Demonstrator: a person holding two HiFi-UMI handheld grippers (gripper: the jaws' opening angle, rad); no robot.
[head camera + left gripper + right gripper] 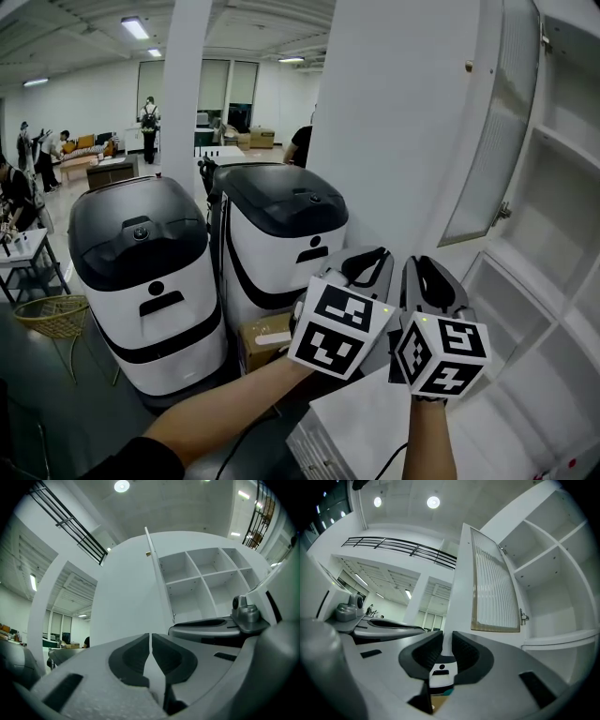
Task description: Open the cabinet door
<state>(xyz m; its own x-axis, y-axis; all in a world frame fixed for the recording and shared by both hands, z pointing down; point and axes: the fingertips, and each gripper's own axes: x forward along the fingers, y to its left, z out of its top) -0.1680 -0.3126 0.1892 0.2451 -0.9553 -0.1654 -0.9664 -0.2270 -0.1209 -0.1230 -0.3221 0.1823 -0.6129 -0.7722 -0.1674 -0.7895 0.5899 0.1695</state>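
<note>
Cabinet door (492, 122): ribbed glass in a frame, swung wide open, standing out from the cabinet's left side with a small knob (469, 66) at its free edge.
Room: large bright hall with ceiling lights; people stand far back at the left.
Wall (394, 122): plain white, just behind the open door.
Cabinet (553, 281): white, its bare shelves showing at the right.
Machines: two rounded white ones with black tops (145, 272) (281, 225) on the floor at the left, side by side.
Surface (366, 422): a flat white top low under the grippers; what it belongs to I cannot tell.
Basket (52, 314): wicker, on the floor at far left.
Left gripper (367, 255) (150, 637): jaws closed to a hairline slit, holding nothing, raised below the door and clear of it.
Right gripper (433, 267) (446, 637): jaws a narrow gap apart, nothing between them, just beside the left one.
</note>
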